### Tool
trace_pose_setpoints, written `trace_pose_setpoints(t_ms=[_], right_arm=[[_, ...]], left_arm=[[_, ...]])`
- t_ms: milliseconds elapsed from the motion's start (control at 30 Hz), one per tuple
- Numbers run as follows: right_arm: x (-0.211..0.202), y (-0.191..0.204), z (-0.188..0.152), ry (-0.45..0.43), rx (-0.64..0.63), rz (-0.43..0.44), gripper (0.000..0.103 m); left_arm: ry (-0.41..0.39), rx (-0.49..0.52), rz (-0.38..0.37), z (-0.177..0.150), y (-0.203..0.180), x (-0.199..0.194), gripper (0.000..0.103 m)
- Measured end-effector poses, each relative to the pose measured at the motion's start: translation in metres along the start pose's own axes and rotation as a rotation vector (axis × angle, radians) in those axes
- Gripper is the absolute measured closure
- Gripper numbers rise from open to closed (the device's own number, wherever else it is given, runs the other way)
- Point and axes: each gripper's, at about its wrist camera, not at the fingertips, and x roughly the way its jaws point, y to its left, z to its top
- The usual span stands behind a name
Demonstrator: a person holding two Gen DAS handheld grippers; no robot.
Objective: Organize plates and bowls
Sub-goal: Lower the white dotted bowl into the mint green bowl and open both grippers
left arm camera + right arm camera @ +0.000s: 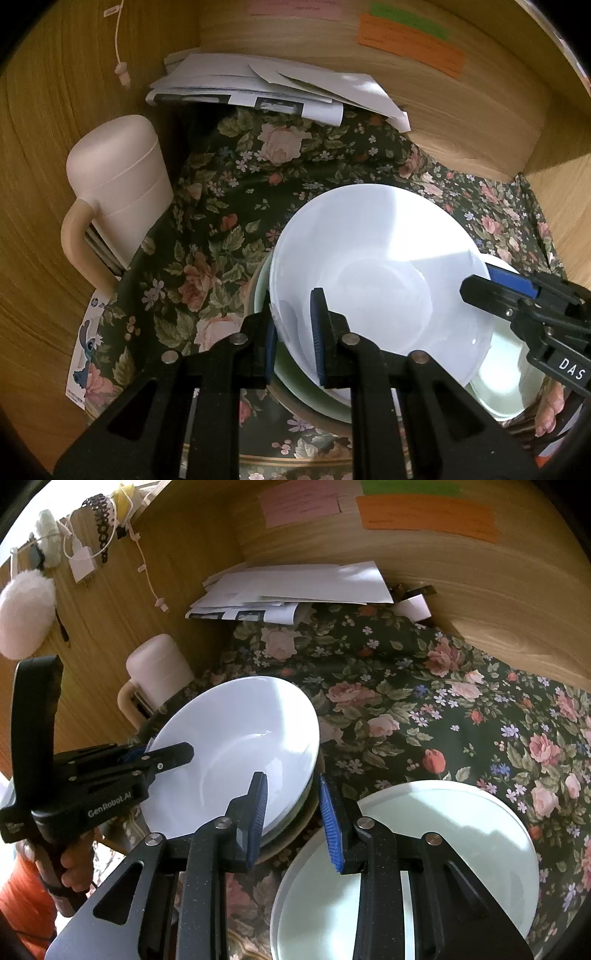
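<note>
A white bowl (369, 258) (236, 746) rests tilted in a pale green bowl (295, 380) on the floral cloth. My left gripper (293, 310) (162, 755) is shut on the white bowl's near rim, one pad inside and one outside. My right gripper (291, 779) (480, 277) straddles the opposite rim. Its blue pads (332, 823) stand apart and do not press on the rim. A pale green plate (461, 849) (506, 387) lies flat beside the stack, under the right gripper.
A beige lidded mug (118, 184) (159, 672) stands against the wooden wall on the left. Loose papers (277, 92) (295, 587) are piled at the back. Wooden panels (461, 122) close in the back and sides. A hand (74, 864) holds the left gripper's handle.
</note>
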Motion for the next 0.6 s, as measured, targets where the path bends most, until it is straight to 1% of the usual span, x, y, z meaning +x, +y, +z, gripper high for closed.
trace_pose_setpoints(t_ms=[133,200,300,333,400,467,533,600], right_arm=[[-0.005,-0.003,0.0,-0.016,0.012,0.001,0.075],[-0.006,-0.004,0.0,-0.019,0.015,0.0,0.075],[-0.006,-0.005,-0.001,-0.015,0.014,-0.003,0.075],[-0.006,-0.006,-0.001,-0.014,0.015,-0.002,0.074],[-0.006,-0.007,-0.001,-0.012,0.015,0.001,0.072],[-0.006,-0.007,-0.001,-0.012,0.01,0.0,0.068],[-0.006,-0.007,0.0,-0.012,0.008,0.001,0.063],[-0.006,-0.007,0.0,-0.013,0.005,0.001,0.06]], left_arm=[[0.011,-0.018,-0.012,0.003,0.003,0.0,0.086],[0.016,-0.028,-0.025,0.005,0.004,0.0,0.084],[0.024,-0.032,-0.036,0.008,0.004,-0.001,0.079],[0.024,-0.029,-0.041,0.008,0.003,-0.002,0.075],[0.02,-0.022,-0.048,0.009,0.002,-0.003,0.07],[0.025,-0.005,-0.066,0.01,0.0,-0.004,0.061],[0.033,0.009,-0.08,0.012,-0.001,-0.003,0.059],[0.033,0.006,-0.076,0.015,-0.001,-0.004,0.058]])
